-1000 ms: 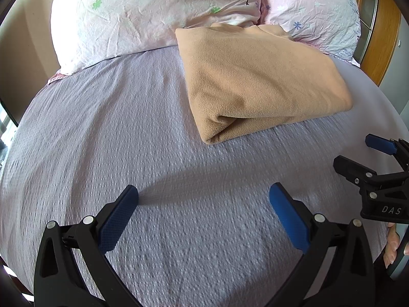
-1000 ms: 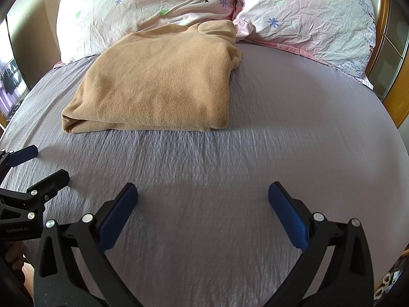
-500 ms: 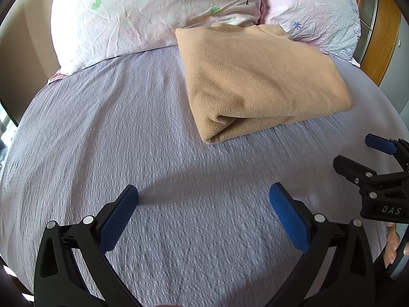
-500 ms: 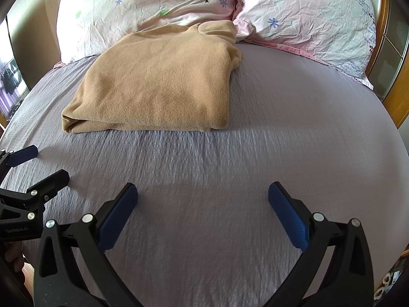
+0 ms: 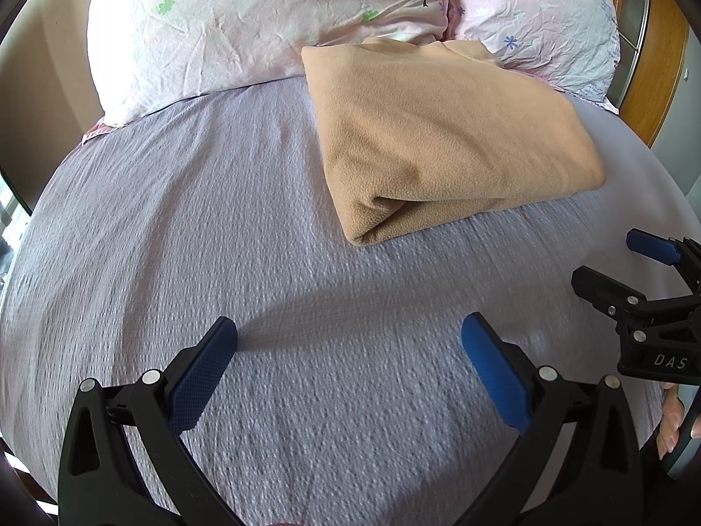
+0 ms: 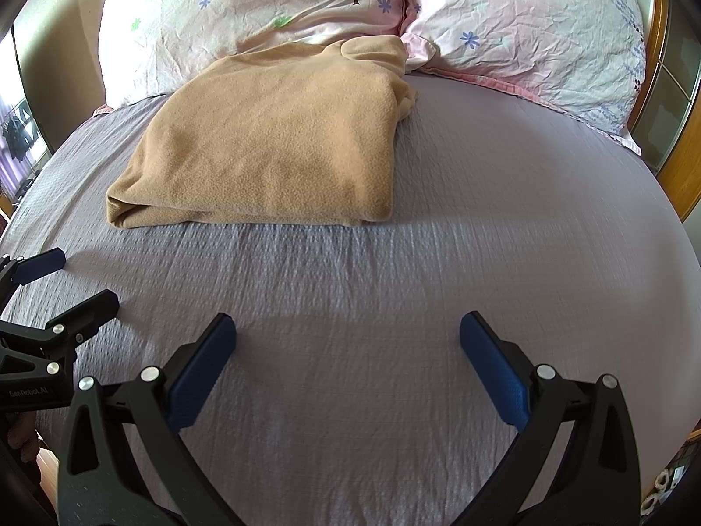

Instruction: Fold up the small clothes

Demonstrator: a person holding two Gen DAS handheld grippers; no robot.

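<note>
A tan fleece garment [image 5: 442,131] lies folded into a thick rectangle on the lilac bed sheet [image 5: 184,228], its far edge against the pillows. It also shows in the right wrist view [image 6: 280,140]. My left gripper [image 5: 348,350] is open and empty, above bare sheet in front of the garment's near left corner. My right gripper [image 6: 348,350] is open and empty, above bare sheet in front of the garment's near right corner. Each gripper appears at the edge of the other's view: the right gripper [image 5: 613,258] and the left gripper [image 6: 74,280].
Two pink flowered pillows [image 6: 245,13] [image 6: 539,30] lean at the head of the bed. A wooden frame with glass [image 6: 670,101] stands to the right. A beige wall [image 5: 39,79] is on the left. A window [image 6: 17,140] shows far left.
Nothing has clearly moved; both grippers stay open over the sheet and the garment lies as before. The sheet looks slightly blurred now.
</note>
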